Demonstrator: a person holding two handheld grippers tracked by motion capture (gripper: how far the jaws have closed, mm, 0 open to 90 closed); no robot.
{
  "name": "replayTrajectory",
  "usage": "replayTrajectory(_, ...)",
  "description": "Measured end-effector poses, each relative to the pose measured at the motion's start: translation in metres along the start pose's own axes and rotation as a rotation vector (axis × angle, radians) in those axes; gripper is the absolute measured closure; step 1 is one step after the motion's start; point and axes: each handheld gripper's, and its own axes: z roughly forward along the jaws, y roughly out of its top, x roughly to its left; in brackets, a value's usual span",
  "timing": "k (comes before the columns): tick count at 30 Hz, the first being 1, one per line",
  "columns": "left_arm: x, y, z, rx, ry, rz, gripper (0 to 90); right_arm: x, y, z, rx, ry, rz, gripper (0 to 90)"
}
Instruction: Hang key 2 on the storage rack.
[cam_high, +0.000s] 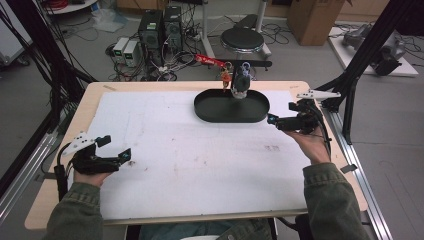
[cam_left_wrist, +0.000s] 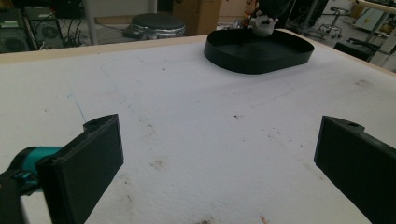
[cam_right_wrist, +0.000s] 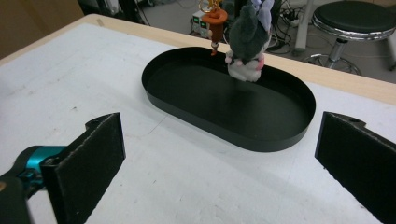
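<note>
Holding both sets of fingers spread wide, I have nothing gripped on either side: in the right gripper view my right gripper (cam_right_wrist: 219, 154) shows two black pads far apart with bare surface between them, and in the left gripper view my left gripper (cam_left_wrist: 217, 158) is just as wide open over the stained white mat (cam_left_wrist: 187, 116). Just beyond the right fingers lies the black oval tray (cam_right_wrist: 280, 135), near them but not touched. A small grey plush toy (cam_right_wrist: 246, 42) hangs at the tray's far rim, its pale feet low over the tray's inside; I cannot tell whether it touches the rim. Beside it dangles an orange charm (cam_right_wrist: 215, 21). From the high view, the right gripper (cam_high: 285, 122) sits just right of the tray (cam_high: 215, 114), while the left gripper (cam_high: 112, 150) rests well apart near the mat's near left edge. Past the surface stand a round black stool (cam_high: 242, 39) and computer towers (cam_high: 160, 27).
</note>
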Motion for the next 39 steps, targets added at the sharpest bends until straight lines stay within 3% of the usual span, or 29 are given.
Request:
replayTrajectory(6, 0.0, 0.0, 0.0, 0.002, 0.0, 0.0, 1.7, 0.004, -0.014, -0.009, -0.083, 0.02, -0.012, 0.5)
replayTrajectory(14, 0.0, 0.001, 0.003, 0.001, -0.005, -0.003, 1.7, 0.007, -0.028, -0.012, -0.065, 0.003, -0.044, 0.5)
replayTrajectory(30, -0.001, 0.002, 0.008, 0.004, -0.014, 0.0, 1.7, -0.007, -0.068, -0.031, -0.151, 0.051, 0.031, 0.5)
replayTrajectory(39, -0.003, 0.002, 0.007, 0.022, -0.007, 0.012, 1.7, -0.016, -0.097, -0.03, -0.14, 0.031, 0.032, 0.5)
